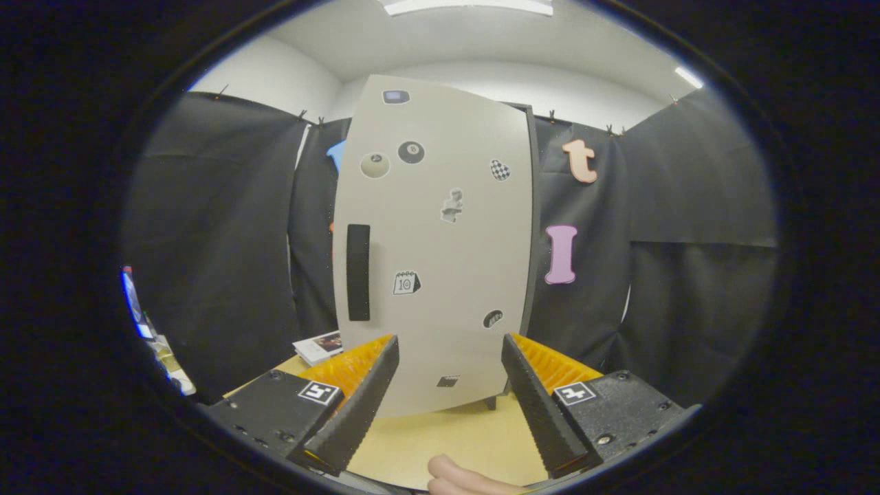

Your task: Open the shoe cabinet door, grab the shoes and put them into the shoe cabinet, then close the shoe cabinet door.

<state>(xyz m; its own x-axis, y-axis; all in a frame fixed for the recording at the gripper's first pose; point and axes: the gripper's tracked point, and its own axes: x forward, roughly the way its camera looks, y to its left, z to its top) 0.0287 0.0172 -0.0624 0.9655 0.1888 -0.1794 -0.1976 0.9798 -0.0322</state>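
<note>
Your gripper (pixel 450 347) has its fingers spread wide, holding nothing. The shoe cabinet (pixel 440 240) stands on the worktop (pixel 440 440) just ahead of them, its door shut, with the dark handle (pixel 358 272) on its left side.

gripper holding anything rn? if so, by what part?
Nothing held. The gripper is open, its fingers spread with only bare table between them. The cabinet door and its handle lie beyond the fingertips, untouched.
</note>
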